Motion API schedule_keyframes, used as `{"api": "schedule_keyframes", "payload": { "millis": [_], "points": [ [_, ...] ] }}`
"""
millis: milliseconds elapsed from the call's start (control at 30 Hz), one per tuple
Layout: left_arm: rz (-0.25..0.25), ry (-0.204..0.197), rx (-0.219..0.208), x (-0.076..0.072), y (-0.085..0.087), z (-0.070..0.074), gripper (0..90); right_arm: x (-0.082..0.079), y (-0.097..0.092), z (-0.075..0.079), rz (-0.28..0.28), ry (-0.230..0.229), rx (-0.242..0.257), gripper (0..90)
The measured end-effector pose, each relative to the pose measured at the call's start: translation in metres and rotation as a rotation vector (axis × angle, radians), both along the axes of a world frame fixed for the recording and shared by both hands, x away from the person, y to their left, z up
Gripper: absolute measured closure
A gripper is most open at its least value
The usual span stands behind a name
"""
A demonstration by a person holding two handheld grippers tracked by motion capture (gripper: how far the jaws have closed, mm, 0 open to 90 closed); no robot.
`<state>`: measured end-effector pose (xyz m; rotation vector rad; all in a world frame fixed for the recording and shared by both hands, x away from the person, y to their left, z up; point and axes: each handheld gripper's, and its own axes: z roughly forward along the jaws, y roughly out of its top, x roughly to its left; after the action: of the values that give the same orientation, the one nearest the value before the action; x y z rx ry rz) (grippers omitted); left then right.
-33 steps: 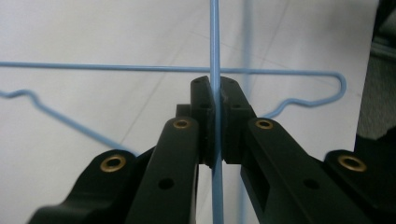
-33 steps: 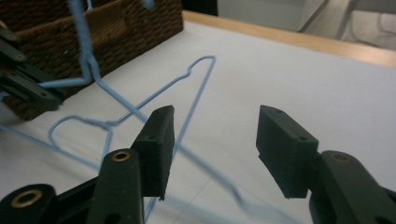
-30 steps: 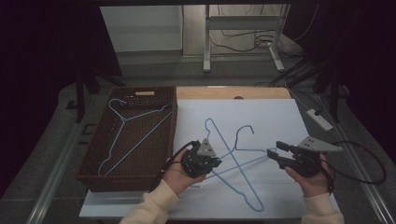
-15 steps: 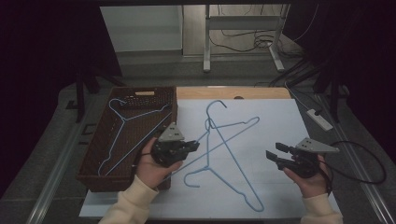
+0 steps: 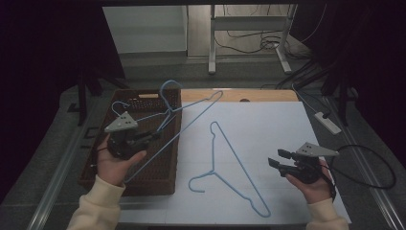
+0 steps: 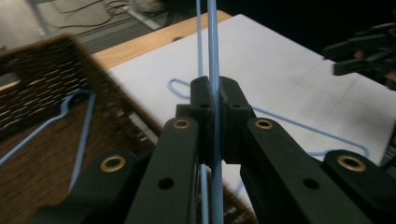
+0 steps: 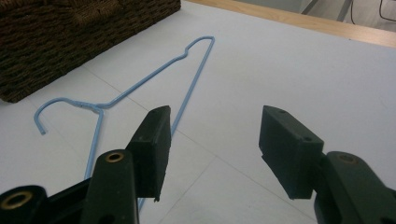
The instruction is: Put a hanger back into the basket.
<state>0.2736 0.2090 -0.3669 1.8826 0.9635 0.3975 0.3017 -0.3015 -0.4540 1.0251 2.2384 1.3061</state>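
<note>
High view: the left gripper point(image 5: 154, 135) is clamped on a light-blue wire hanger point(image 5: 191, 115), held in the air above the wicker basket point(image 5: 158, 184) at the table's left. The hanger is thin, triangular, with a curved hook point(image 5: 168, 85) at the far end. In the left gripper view its wire point(image 6: 214, 56) runs between the closed jaws. The right gripper point(image 5: 276, 159) stands released, empty, near a second blue hanger point(image 5: 234, 158) lying flat on the white sheet point(image 5: 268, 124).
</note>
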Motion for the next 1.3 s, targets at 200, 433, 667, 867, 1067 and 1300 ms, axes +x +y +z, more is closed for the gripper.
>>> {"api": "schedule_keyframes", "payload": {
  "millis": [200,433,667,867,1067,1300],
  "points": [
    [0.074,0.016,-0.005,0.002,0.03,-0.006,86.2,0.001,0.001,-0.002,0.004,0.009,-0.01,44.7],
    [0.14,0.034,0.011,0.005,0.061,-0.013,86.2,0.001,0.003,-0.004,0.006,0.018,-0.018,44.6],
    [0.191,0.057,0.02,0.007,0.084,-0.018,86.2,0.002,0.003,-0.006,0.01,0.023,-0.023,44.6],
    [0.204,0.087,0.023,0.012,0.091,-0.023,86.1,0.002,0.004,-0.006,0.013,0.027,-0.031,44.6],
    [0.209,0.107,0.07,0.023,0.089,-0.023,86.2,0.002,0.005,-0.006,0.015,0.026,-0.031,44.6],
    [0.198,0.164,0.087,0.038,0.09,-0.034,86.2,0.002,0.004,-0.007,0.014,0.026,-0.028,44.7]
  ]
}}
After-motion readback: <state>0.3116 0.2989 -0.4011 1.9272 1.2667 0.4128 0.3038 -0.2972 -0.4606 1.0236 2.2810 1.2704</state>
